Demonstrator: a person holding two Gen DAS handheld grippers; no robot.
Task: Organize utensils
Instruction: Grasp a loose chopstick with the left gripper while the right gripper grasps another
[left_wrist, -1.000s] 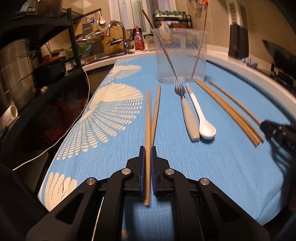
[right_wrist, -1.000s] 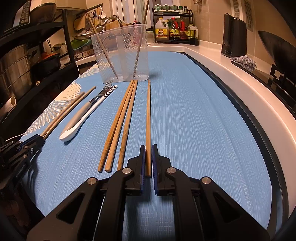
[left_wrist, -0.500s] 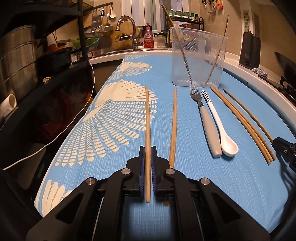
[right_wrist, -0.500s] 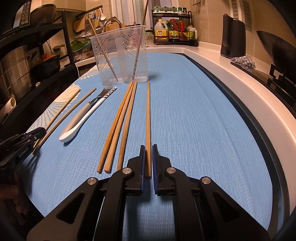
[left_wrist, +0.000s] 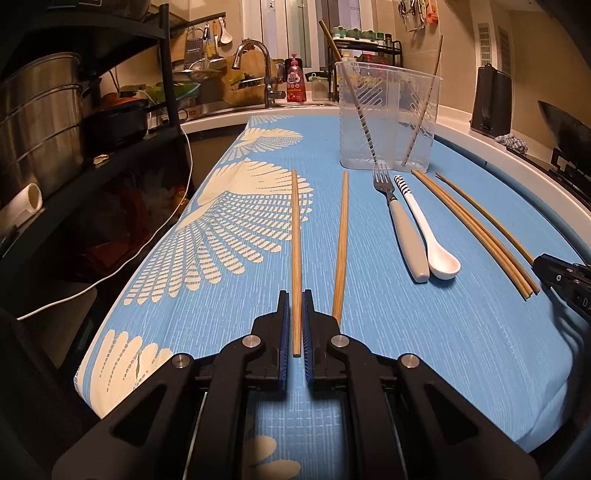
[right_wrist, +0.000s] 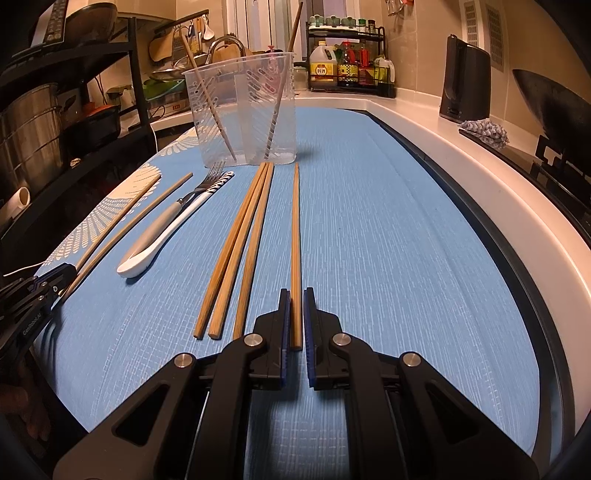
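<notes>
My left gripper (left_wrist: 294, 306) straddles the near end of a wooden chopstick (left_wrist: 295, 251) lying on the blue cloth, with a small gap showing on each side of it. A second chopstick (left_wrist: 341, 240) lies just right of it. My right gripper (right_wrist: 296, 306) straddles another chopstick (right_wrist: 295, 240), also with slight gaps. Three more chopsticks (right_wrist: 236, 251) lie to its left. A grey-handled fork (left_wrist: 402, 229) and a white spoon (left_wrist: 428, 229) lie between the groups. A clear plastic holder (left_wrist: 388, 114) at the far end holds two sticks.
The blue cloth (right_wrist: 388, 240) covers the counter. A black shelf with steel pots (left_wrist: 37, 122) stands on the left. A sink and faucet (left_wrist: 258, 70) are at the back. A black appliance (right_wrist: 465, 81) and a stove edge (right_wrist: 554, 155) lie on the right.
My left gripper swung its chopstick leftward, away from its neighbour, set it down on the cloth and loosened its jaws. My right gripper's jaws also loosened slightly around its chopstick.
</notes>
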